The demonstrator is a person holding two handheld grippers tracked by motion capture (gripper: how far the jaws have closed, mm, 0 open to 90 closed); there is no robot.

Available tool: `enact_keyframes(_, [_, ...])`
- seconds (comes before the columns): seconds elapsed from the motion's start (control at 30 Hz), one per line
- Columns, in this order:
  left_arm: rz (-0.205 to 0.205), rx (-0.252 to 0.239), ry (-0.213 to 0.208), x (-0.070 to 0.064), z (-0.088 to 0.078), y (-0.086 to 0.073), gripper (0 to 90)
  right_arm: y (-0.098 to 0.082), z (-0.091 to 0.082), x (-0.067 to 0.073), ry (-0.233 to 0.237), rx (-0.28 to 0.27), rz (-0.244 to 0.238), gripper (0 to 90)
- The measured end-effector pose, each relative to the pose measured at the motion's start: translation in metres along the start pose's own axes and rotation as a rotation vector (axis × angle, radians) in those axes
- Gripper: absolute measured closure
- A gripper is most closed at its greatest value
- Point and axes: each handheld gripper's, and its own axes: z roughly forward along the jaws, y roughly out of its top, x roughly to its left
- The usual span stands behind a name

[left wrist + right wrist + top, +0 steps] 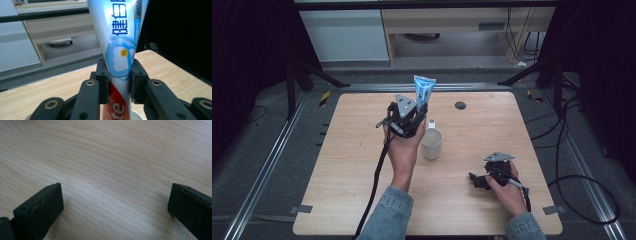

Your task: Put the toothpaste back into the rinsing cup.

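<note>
Toothpaste tube (117,50) upright, clamped between left gripper (120,77) jaws above mug (431,143); right gripper (115,205) wide, nothing between

Overhead light fell evenly on my table (362,165); surroundings from 9 to 3 o'clock stayed dark. Glare whitened the toothpaste tube (117,37) at 12 o'clock. My jaws cast soft shadows. Background behind the tube was slightly blurred.

Mug (431,143) stands mid-table (362,165); bare wood around it
</note>
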Motion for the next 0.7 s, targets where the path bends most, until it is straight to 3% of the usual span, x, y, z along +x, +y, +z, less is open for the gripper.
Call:
enact_keyframes(0.43, [0.037, -0.103, 0.045, -0.017, -0.001, -0.001, 72.7, 0.000, 0.000, 0.000, 0.001, 0.000, -0.001, 0.4])
enact_keyframes(0.7, [0.007, -0.166, 0.066, -0.021, -0.001, -0.008, 72.6, 0.000, 0.000, 0.000, 0.001, 0.000, -0.002, 0.4])
